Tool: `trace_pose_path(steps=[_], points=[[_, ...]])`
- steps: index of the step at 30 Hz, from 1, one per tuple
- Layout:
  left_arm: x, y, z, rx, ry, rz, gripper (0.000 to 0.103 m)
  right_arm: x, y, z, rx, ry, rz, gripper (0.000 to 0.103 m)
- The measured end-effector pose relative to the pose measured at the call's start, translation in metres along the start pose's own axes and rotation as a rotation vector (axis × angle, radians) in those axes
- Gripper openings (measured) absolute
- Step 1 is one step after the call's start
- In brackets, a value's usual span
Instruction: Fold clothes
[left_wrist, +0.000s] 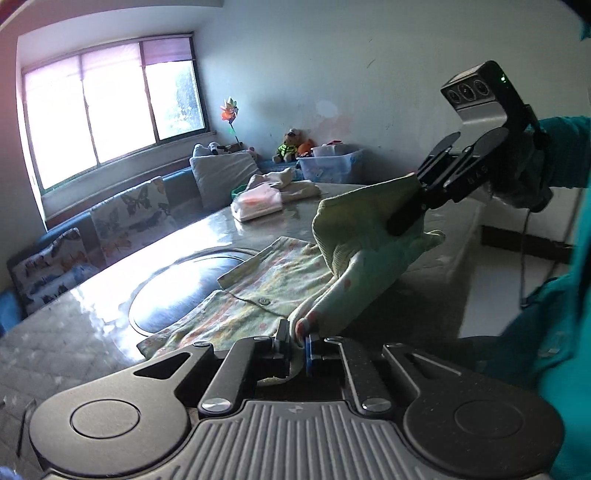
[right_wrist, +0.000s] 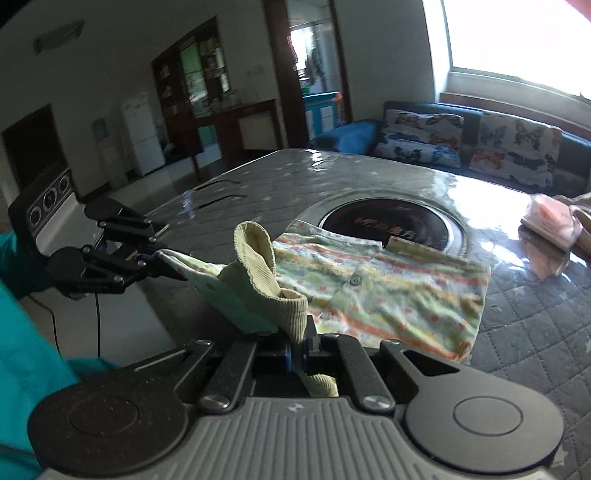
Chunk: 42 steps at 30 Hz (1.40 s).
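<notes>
Both tongs, left gripper (left_wrist: 298, 341) and right gripper (right_wrist: 295, 345), are clamped on the raised sleeve (right_wrist: 255, 266) of the patterned shirt (right_wrist: 388, 291), mid-fold, needing laying across its body

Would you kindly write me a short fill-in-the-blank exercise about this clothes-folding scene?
1. Both the left gripper and the right gripper are shut on the ____.
2. The shirt shows one round ____ near its collar.
3. The sofa cushions are printed with ____.
4. The shirt lies partly over a round ____ set into the table.

Missing words: shirt; button; butterflies; hob
</notes>
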<state>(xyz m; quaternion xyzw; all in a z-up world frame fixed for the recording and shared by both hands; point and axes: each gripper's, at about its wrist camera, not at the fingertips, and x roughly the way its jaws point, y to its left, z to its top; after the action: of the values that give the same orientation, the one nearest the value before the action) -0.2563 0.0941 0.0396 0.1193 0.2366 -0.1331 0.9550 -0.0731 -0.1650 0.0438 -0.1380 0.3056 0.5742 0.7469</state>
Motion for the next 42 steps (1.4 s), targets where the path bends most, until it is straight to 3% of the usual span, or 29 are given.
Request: trace_pose_path(steps=[5,15,23,32,34,37,42], points=[[-0.001,0.008,0.002,-0.05,-0.008,0.019,0.008,0.005,-0.004,0.021,-0.044,0.004,-0.002,0.004],[0.038,0.077,0.018,-0.229,-0.015,0.084,0.008,0.05,-0.04,0.08,-0.116,-0.031,-0.046,0.004],[0.1,0.136,0.006,-0.358,0.092,0.114,0.008,0.123,-0.082,0.106,-0.096,0.019,-0.079,0.004],[0.131,0.156,-0.027,-0.483,0.184,0.149,0.008,0.193,-0.113,0.082,0.01,0.05,-0.147,0.01],[0.129,0.154,-0.026,-0.491,0.182,0.154,0.008,0.188,-0.115,0.08,0.017,0.033,-0.16,0.017],[0.129,0.154,-0.025,-0.491,0.18,0.164,0.008,0.166,-0.112,0.075,0.022,-0.005,-0.18,0.018],[0.131,0.156,-0.025,-0.517,0.184,0.177,0.008,0.146,-0.104,0.041,0.036,0.052,-0.171,0.017]])
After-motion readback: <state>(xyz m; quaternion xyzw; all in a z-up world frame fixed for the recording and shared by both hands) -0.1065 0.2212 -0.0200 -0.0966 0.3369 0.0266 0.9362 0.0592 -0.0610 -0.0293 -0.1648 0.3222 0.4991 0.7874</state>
